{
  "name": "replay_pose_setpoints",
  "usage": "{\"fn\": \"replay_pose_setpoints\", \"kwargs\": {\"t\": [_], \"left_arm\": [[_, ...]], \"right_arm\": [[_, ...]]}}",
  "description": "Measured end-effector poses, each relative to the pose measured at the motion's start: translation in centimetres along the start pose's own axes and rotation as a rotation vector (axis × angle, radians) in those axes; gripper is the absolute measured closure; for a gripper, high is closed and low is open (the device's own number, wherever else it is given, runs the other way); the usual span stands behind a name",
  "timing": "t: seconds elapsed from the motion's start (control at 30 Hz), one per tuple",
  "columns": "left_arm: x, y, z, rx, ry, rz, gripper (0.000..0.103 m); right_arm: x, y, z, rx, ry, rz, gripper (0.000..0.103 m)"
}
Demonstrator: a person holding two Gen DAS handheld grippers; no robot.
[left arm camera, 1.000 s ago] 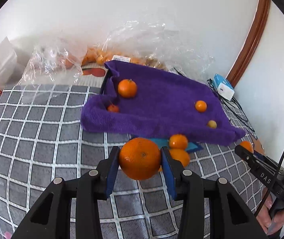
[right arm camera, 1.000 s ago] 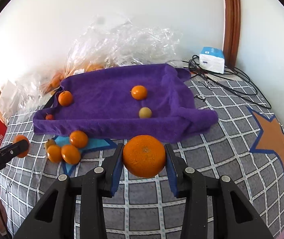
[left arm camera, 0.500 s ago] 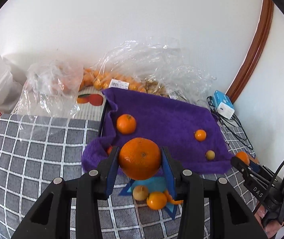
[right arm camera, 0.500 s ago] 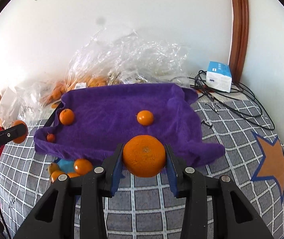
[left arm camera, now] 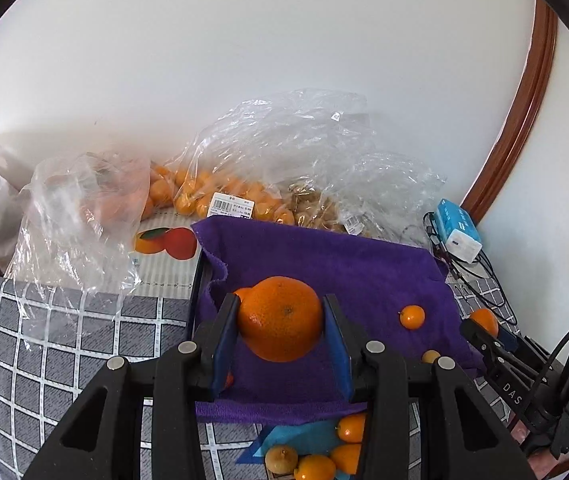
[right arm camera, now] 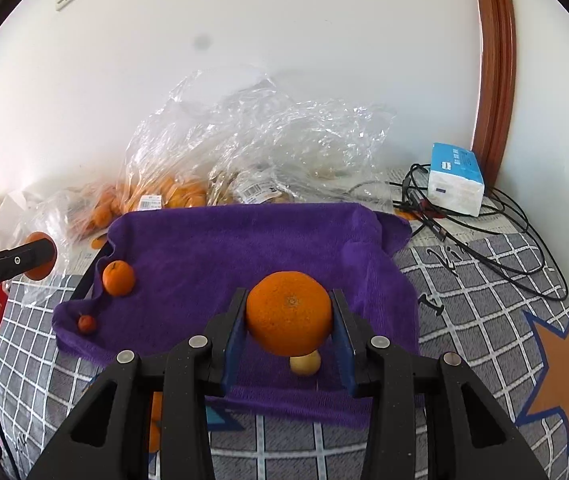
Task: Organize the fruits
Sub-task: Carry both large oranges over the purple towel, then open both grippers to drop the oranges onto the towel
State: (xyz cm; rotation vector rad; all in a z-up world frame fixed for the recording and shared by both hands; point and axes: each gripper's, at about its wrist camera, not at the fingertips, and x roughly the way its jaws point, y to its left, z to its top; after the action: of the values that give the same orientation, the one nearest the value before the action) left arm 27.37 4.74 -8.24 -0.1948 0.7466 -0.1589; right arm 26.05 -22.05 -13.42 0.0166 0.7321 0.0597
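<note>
Left wrist view: left gripper (left arm camera: 280,338) is clamped on a big orange (left arm camera: 280,318), blue pads touching both sides, held above the near-left part of the purple towel (left arm camera: 344,264). A mandarin (left arm camera: 412,317) and a small yellowish fruit (left arm camera: 430,356) lie on the towel to the right. Loose fruits (left arm camera: 316,458) sit on the checked cloth (left arm camera: 64,344) just in front of the towel's near edge. Plastic bags (left arm camera: 284,160) with more fruit are against the wall behind the towel.

Right wrist view: right gripper (right arm camera: 289,340) is clamped on a second orange (right arm camera: 289,318), above the towel's (right arm camera: 224,248) near edge. The yellowish fruit (right arm camera: 305,363) lies on the towel right below it. A tangerine (right arm camera: 118,278) and a tiny red fruit (right arm camera: 86,323) sit near the towel's left edge. A blue-white box (right arm camera: 456,190) and cables (right arm camera: 484,236) are at back right.
</note>
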Motion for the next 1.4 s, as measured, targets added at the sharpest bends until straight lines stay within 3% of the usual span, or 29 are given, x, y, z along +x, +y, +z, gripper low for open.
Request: {"fn": "replay_pose_setpoints", "kwargs": {"t": [0.23,0.5,0.93,1.4], "left_arm": [[2.6,0.5,0.6,-0.022,0.023,-0.004,0.064],[5.5,0.5,-0.4,-0.013,0.088,0.000,0.064],[6.9,0.5,-0.9,0.010,0.130,0.003,0.064],[8.1,0.5,-1.4,-0.005,0.184,0.021,0.064]], "right_arm": [[2.6,-0.7,0.9,0.016,0.000,-0.016,0.064],[5.0,-1.5,-0.3,0.019,0.049,-0.048,0.064],[7.9,-1.1,-2.3,-0.020,0.124,-0.076,0.064],[8.3,-0.5,-2.7,-0.055,0.163,-0.084,0.061]]}}
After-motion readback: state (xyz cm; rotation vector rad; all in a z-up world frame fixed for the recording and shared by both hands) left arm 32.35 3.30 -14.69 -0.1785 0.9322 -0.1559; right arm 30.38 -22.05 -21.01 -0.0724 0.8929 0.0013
